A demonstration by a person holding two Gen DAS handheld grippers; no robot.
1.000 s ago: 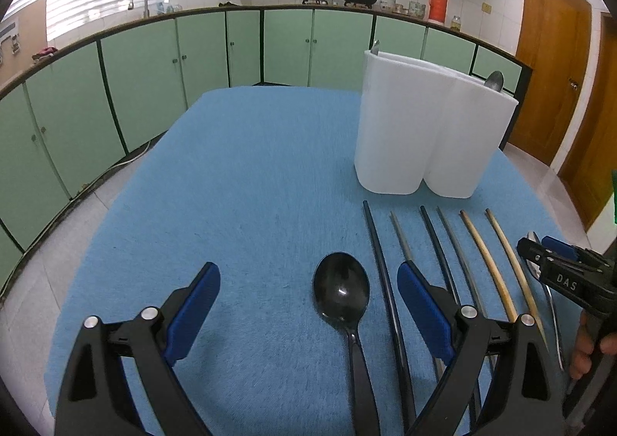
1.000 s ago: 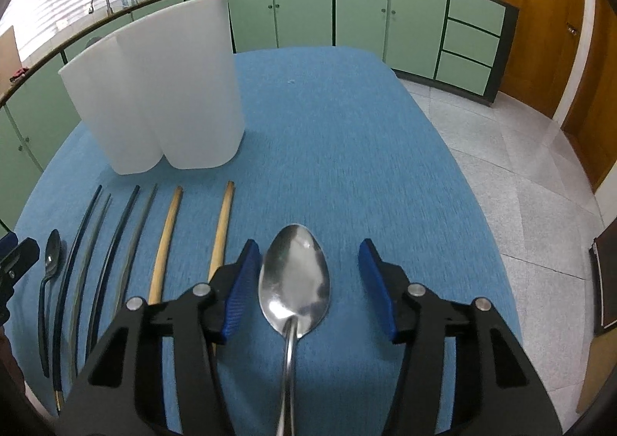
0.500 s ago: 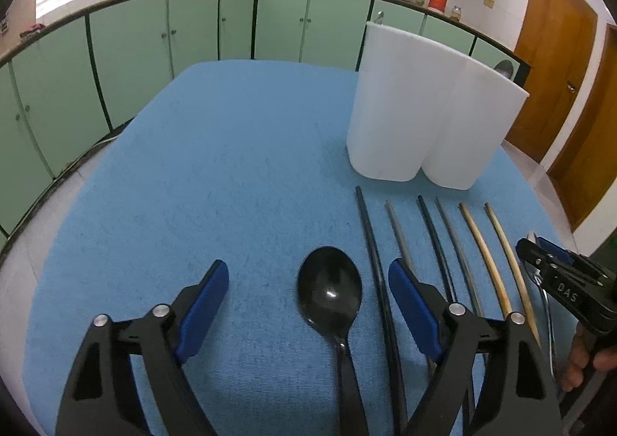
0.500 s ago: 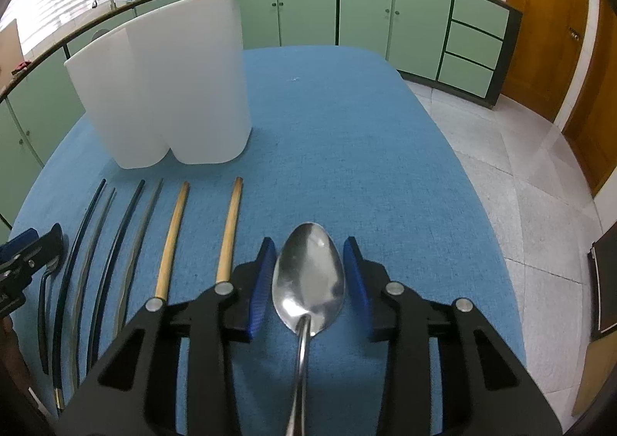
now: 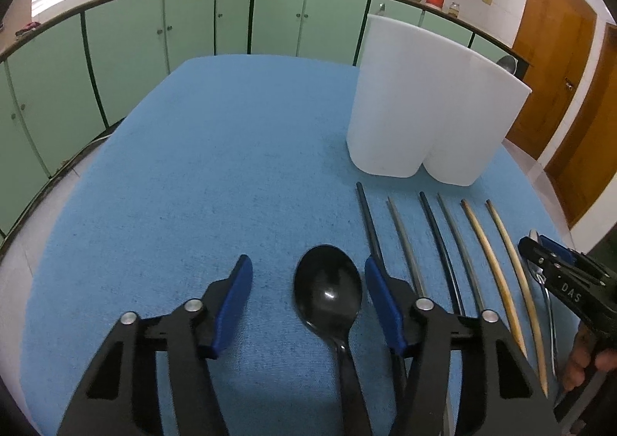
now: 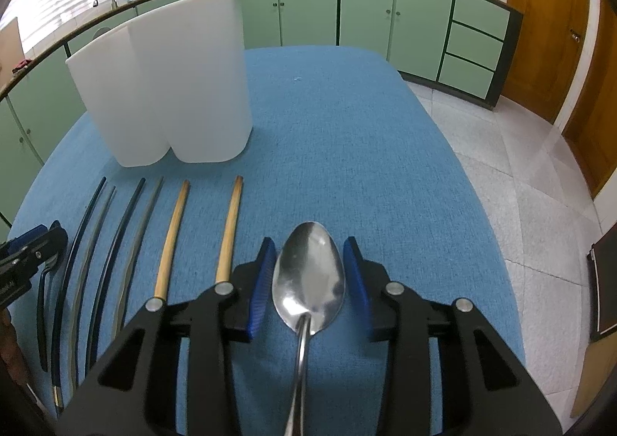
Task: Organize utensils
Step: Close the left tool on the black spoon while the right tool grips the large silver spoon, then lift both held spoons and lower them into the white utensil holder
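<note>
Left wrist view
Left gripper [image 5: 308, 281]: jaws have just been closing, with the black spoon [image 5: 328, 293] between them; the right pad is at the bowl's edge, the left pad stands clear, so nothing is clamped.
Black spoon: flat on the blue table cover [image 5: 216, 166], bowl away from the camera.
Chopsticks [image 5: 443, 247]: six in a row right of the spoon, dark, grey and tan.
White holder [image 5: 424, 116]: upright beyond the chopsticks, two joined cups.
Right gripper [image 5: 540, 255]: at the right edge, over a metal spoon.

Right wrist view
Right gripper [image 6: 308, 274]: pads close on either side of the metal spoon [image 6: 308, 278]; whether they press it I cannot tell.
Metal spoon: bowl between the pads, handle running toward the camera.
Left gripper [image 6: 34, 247]: at the left edge, beside the dark chopsticks.
</note>
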